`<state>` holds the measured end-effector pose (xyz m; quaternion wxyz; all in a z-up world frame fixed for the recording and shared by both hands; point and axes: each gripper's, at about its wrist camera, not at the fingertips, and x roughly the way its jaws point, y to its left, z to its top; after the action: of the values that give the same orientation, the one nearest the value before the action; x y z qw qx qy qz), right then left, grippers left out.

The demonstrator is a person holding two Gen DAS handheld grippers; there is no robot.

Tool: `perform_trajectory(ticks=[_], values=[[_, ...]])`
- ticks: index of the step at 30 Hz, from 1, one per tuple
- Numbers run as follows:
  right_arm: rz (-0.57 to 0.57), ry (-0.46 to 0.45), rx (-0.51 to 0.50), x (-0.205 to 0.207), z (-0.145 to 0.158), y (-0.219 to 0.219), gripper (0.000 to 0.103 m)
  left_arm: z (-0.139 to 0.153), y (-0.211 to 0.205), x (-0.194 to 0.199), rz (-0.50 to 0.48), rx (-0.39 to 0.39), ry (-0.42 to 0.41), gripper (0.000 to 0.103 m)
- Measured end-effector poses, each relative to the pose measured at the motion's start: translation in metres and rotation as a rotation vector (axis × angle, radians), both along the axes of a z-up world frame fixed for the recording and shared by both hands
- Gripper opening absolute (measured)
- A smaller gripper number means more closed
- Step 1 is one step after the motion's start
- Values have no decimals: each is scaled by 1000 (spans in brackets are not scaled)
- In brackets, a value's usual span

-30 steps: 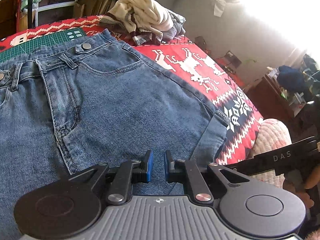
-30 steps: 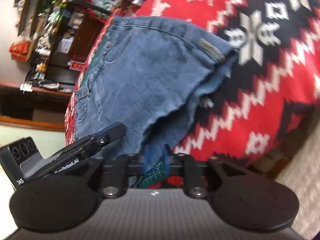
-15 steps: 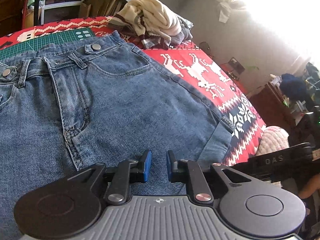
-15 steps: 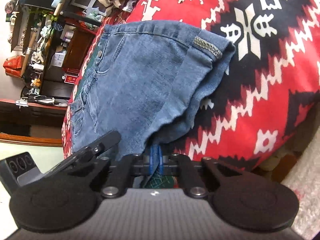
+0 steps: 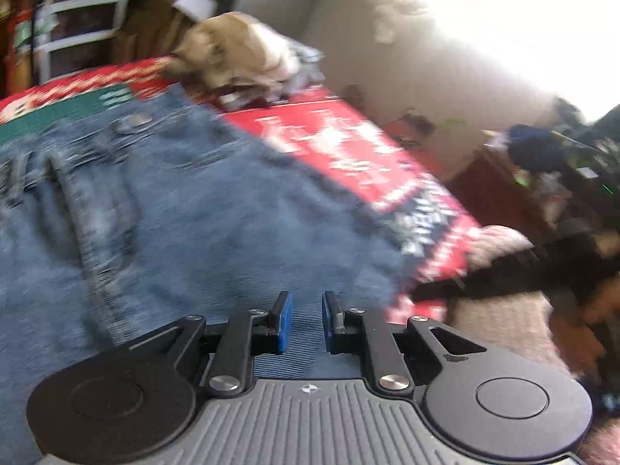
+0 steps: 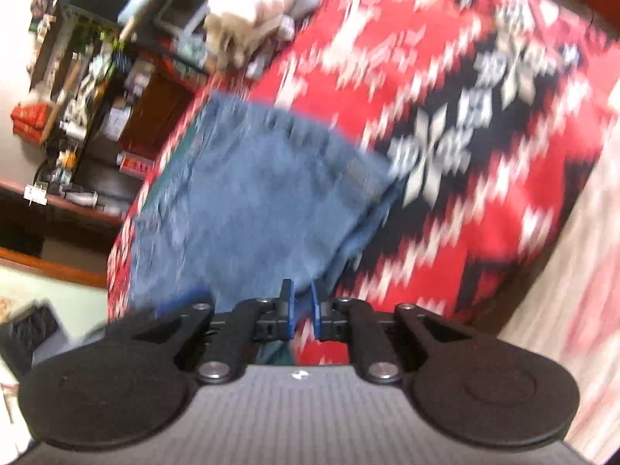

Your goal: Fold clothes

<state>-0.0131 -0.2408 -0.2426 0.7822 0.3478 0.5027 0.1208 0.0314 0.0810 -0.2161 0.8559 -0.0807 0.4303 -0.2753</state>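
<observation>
Hem dropped: my right tongs (image 6: 301,306) just let go, narrow and empty; left tongs (image 5: 306,319) gape over jeans (image 5: 201,209), ready to regrip.

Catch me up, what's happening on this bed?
A person with a claw in each hand is folding jeans laid out on a red patterned blanket. Both views are motion-blurred. The left claw is open over the denim, gripping nothing. The right claw is slightly open at the jeans' edge, apparently empty. A clothes pile waits behind.
</observation>
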Motion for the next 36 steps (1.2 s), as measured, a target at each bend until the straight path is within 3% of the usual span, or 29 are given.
perform_trajectory(ticks=[5, 8, 16, 23, 27, 29, 34, 36], values=[[-85, 8, 15, 26, -13, -29, 24, -6, -24, -6, -95, -6, -14, 14], [-125, 40, 73, 32, -23, -37, 25, -15, -28, -8, -104, 9, -2, 14], [-229, 27, 116, 30, -35, -47, 27, -25, -23, -14, -89, 1, 15, 15], [-269, 0, 255, 30, -48, -49, 30, -27, -21, -14, -67, -21, 20, 15], [-337, 60, 400, 24, -69, -43, 30, -27, -19, -13, -52, -39, 28, 15], [-348, 10, 301, 21, -63, -42, 7, -28, -18, -13, -48, -46, 32, 15], [-273, -89, 31, 33, -36, -35, 6, -28, -19, -14, -73, -27, 24, 13], [-225, -103, -23, 36, -35, -33, 6, -28, -20, -17, -87, -6, 8, 11]])
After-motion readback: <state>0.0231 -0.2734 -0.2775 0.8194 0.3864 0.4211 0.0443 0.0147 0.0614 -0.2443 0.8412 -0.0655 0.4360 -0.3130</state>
